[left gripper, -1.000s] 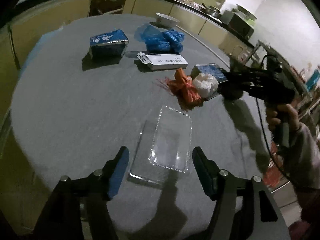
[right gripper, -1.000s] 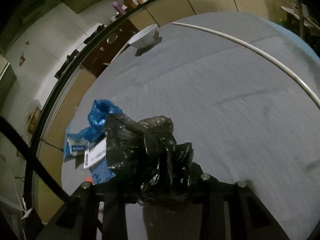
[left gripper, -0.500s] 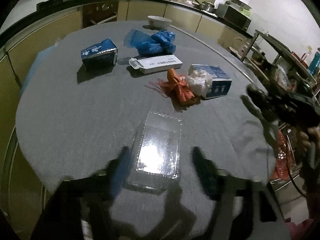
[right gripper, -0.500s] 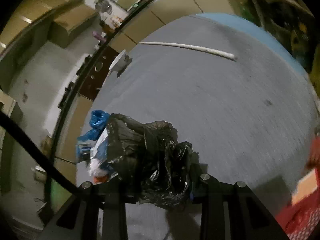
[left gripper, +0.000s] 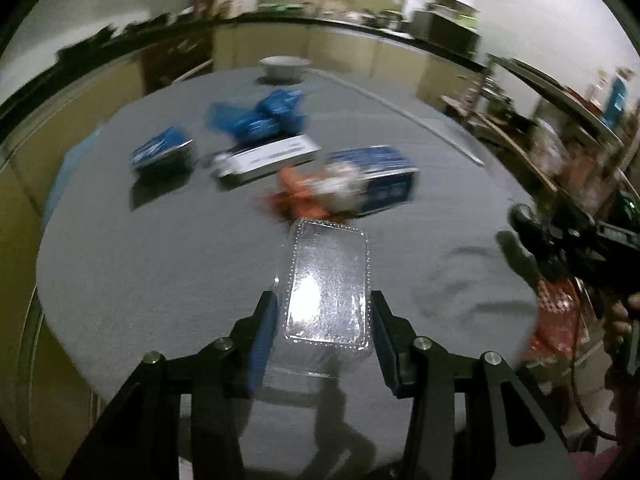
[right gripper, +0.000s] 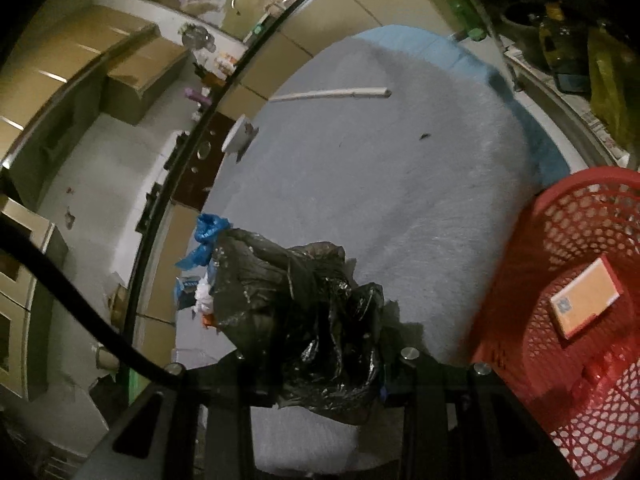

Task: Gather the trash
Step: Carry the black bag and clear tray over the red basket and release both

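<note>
Tabletop (left gripper: 160,264): left gripper (left gripper: 324,320) has closed on clear container (left gripper: 328,284).

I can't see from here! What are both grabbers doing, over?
Left gripper just closing around clear plastic box. Right gripper shut on black trash bag, red basket beside it. Nothing in the way.

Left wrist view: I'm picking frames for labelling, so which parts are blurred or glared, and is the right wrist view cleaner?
Left wrist view: the far boxes and blue bag smear with motion; glare whitens the clear plastic tray. Right wrist view: sharper, dim, and the black trash bag shows only small highlights.
</note>
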